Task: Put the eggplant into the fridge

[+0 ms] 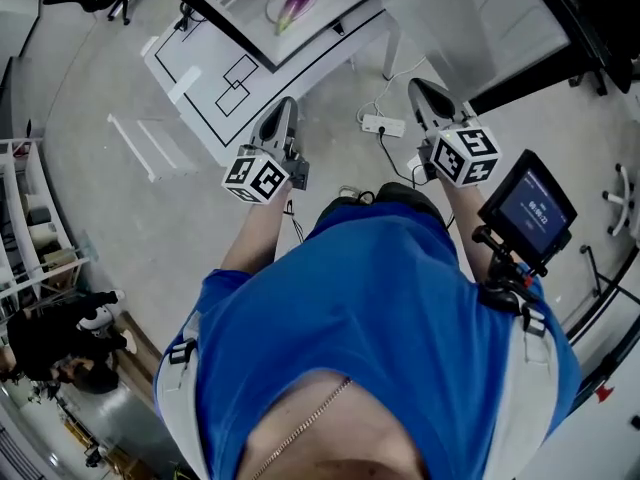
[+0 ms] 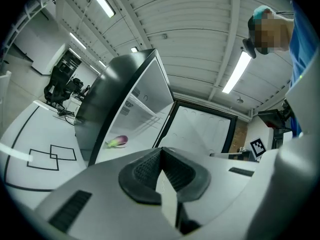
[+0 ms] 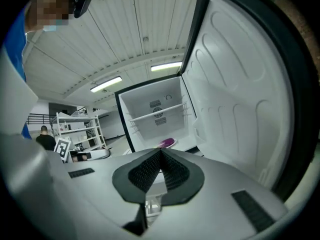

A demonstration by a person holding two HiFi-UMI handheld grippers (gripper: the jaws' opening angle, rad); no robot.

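The purple eggplant (image 1: pixel 297 1) with a green stem lies on the bottom of the open fridge (image 1: pixel 330 38), on what looks like a pale plate. It also shows in the left gripper view as the eggplant (image 2: pixel 117 141) and in the right gripper view as the eggplant (image 3: pixel 167 143), under a wire shelf (image 3: pixel 159 111). The fridge door (image 3: pixel 240 84) stands swung wide at the right. My left gripper (image 1: pixel 287 106) and right gripper (image 1: pixel 421 88) are both shut and empty, held level, well short of the fridge. Their jaws meet in the left gripper (image 2: pixel 161 151) and right gripper (image 3: pixel 160 152) views.
A white floor mat with black lines (image 1: pixel 215 78) lies left of the fridge. A power strip (image 1: pixel 383 125) and cable lie on the floor between the grippers. A small screen (image 1: pixel 530 208) is mounted at my right. Shelving (image 1: pixel 30 228) and people (image 1: pixel 50 343) are at far left.
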